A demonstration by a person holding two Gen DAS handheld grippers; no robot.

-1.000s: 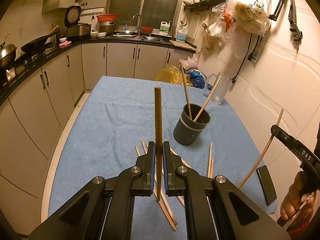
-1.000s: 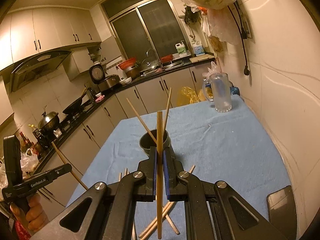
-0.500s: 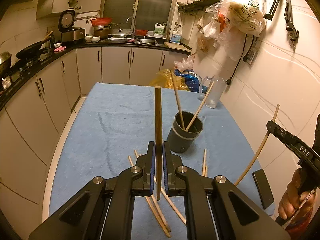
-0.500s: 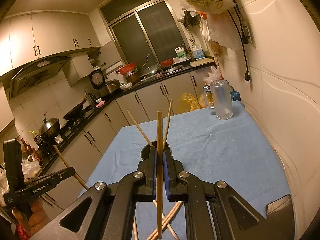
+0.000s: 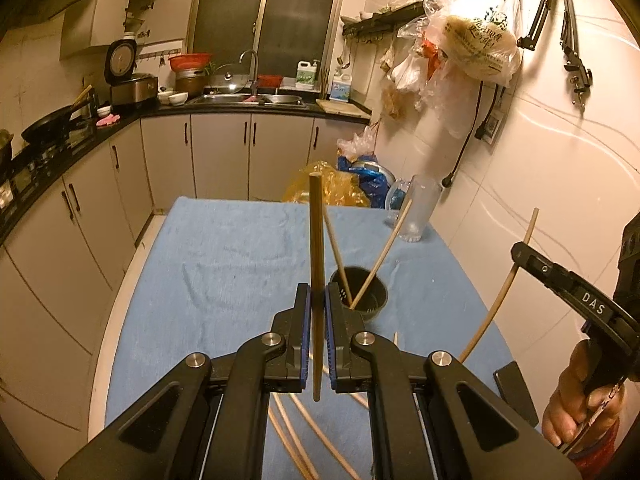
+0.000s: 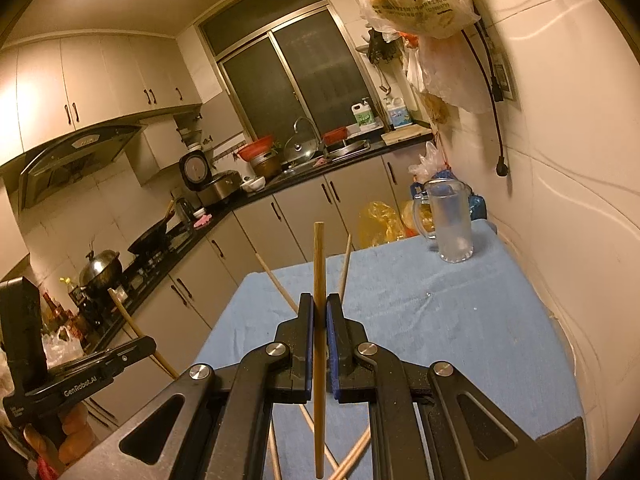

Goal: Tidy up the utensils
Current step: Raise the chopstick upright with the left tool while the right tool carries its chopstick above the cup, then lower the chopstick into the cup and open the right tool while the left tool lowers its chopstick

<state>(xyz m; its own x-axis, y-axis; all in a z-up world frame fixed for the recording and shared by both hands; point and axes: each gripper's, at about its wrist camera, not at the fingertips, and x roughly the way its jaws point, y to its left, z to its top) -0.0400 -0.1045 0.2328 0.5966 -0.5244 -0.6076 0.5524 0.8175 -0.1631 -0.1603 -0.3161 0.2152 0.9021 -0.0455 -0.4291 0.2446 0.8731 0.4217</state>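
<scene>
In the left wrist view my left gripper [image 5: 316, 292] is shut on an upright brown chopstick [image 5: 314, 232]. Just beyond its fingertips, slightly to the right, a dark cup [image 5: 376, 300] stands on the blue cloth [image 5: 224, 272] with two chopsticks [image 5: 382, 256] leaning in it. At the right edge my right gripper [image 5: 522, 252] carries a paler chopstick [image 5: 500, 292]. In the right wrist view my right gripper [image 6: 319, 300] is shut on its upright chopstick [image 6: 319, 256]. The cup is hidden behind its fingers; only the two leaning sticks [image 6: 345, 264] show. Loose chopsticks [image 5: 296, 440] lie under both grippers.
A clear glass pitcher [image 6: 450, 220] stands at the table's far right corner by the tiled wall. A black phone [image 5: 516, 396] lies at the near right edge. Plastic bags [image 5: 476, 44] hang on the wall above. Kitchen cabinets and counter [image 5: 80, 184] run along the left.
Both grippers have risen with their chopsticks. The cup has slid down the pictures toward the fingertips and is now hidden behind the right gripper's fingers. The loose chopsticks sit lower in view.
</scene>
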